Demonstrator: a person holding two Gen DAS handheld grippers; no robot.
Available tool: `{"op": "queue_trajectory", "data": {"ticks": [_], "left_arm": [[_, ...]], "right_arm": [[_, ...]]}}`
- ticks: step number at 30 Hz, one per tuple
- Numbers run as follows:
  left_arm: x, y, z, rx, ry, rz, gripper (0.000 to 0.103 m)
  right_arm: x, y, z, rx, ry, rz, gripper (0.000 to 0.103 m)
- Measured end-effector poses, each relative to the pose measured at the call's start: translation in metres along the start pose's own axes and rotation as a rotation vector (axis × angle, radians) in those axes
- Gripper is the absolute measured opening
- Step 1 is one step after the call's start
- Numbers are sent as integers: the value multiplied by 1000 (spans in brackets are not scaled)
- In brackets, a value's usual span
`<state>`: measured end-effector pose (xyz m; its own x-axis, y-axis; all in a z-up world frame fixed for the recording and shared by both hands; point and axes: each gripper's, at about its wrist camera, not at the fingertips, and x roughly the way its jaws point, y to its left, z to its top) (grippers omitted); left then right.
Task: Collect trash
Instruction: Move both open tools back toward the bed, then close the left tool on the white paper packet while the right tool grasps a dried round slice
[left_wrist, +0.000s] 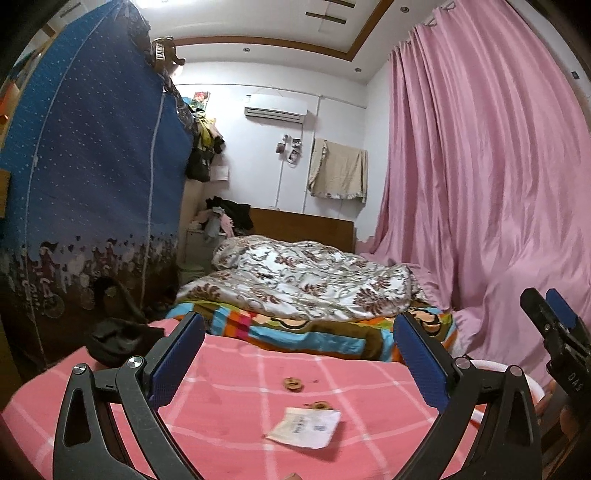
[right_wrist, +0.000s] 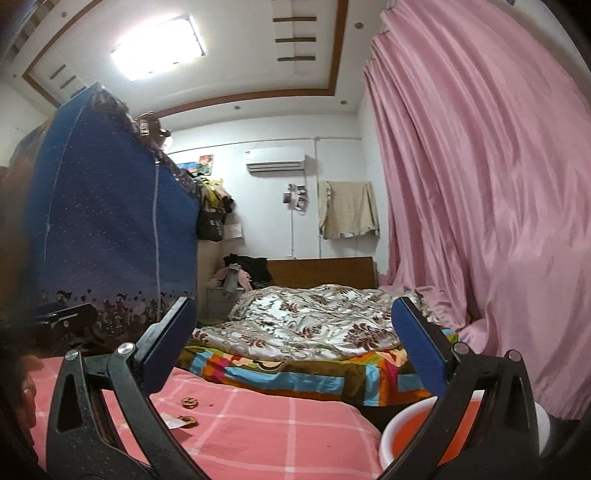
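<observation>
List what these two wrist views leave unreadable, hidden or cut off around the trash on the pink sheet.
- Paper packet: print too small to read in the left wrist view; mostly hidden behind a gripper finger in the right wrist view.
- Brown scraps: too small to identify.
- Orange-lined basin: contents hidden by the right gripper; cut off by the frame's bottom edge.

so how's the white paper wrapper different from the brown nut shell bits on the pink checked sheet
The white paper wrapper is flat, roughly square and printed; the brown nut shell bits are small, rounded and lumpy. The wrapper is one large piece; the shells are at least two small ones, one touching the wrapper's far edge. Both lie loose on the pink checked sheet, ungripped.
</observation>
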<state>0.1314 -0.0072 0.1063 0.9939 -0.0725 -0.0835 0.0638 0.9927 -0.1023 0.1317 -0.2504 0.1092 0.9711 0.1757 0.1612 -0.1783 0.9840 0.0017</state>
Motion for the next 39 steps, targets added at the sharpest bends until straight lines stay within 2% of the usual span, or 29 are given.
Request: {"op": "queue_trajectory", "data": {"ticks": [13, 19, 26, 32, 39], "left_arm": [[0, 35, -15, -8, 29, 58, 100], [11, 38, -25, -4, 110, 56, 100], [42, 43, -38, -38, 264, 49, 100], [82, 40, -54, -42, 471, -25, 100], [118, 24, -75, -42, 670, -164, 100]], "right_arm": [[26, 46, -22, -90, 59, 138, 103], [40, 59, -36, -122, 139, 163, 103], [60, 53, -49, -121, 267, 128, 103], [81, 47, -64, -105, 381, 118, 103], [85, 51, -70, -149, 407, 98, 103]]}}
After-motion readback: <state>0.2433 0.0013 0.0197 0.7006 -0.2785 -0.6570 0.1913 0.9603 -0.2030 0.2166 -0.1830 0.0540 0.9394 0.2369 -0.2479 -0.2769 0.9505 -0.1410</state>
